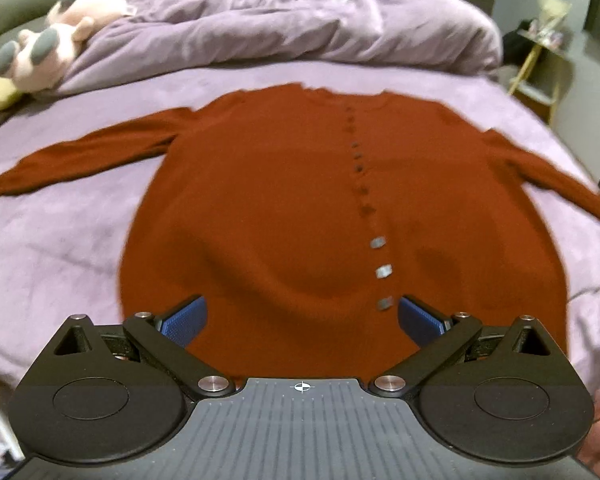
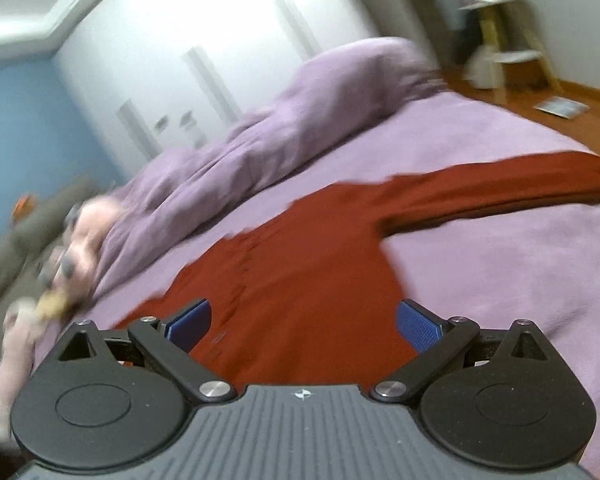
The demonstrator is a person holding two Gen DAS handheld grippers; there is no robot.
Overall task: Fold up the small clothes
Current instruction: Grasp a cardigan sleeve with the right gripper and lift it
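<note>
Folding has not begun, as far as I can judge: the rust-red cardigan (image 1: 284, 200) lies flat and face up on the purple bed (image 1: 60, 248), buttoned down the front, with both sleeves stretched out to the sides and the hem toward me. Not 1 crease or fold shows in it yet. Everything is left to do: both sleeves brought in over the body, the sides turned in, then the hem carried up toward the collar.

My left claw (image 1: 302, 318) hovers just above the hem, near the bottom button, its 2 blue pads spread wide with nothing between them. My right claw (image 2: 304, 322) is also spread wide and empty, tilted over the right half of the garment, with the right sleeve (image 2: 500, 188) running away toward the edge of the bed. That view is blurred, so I cannot tell whether either pad touches the cloth.

No basket, box or drawer shows in either view, so there is nothing to report as holding anything. Beyond the cardigan sit a bunched purple duvet (image 1: 284, 28) and a pink plush toy (image 1: 60, 36) at the far left, well apart from the garment.
</note>
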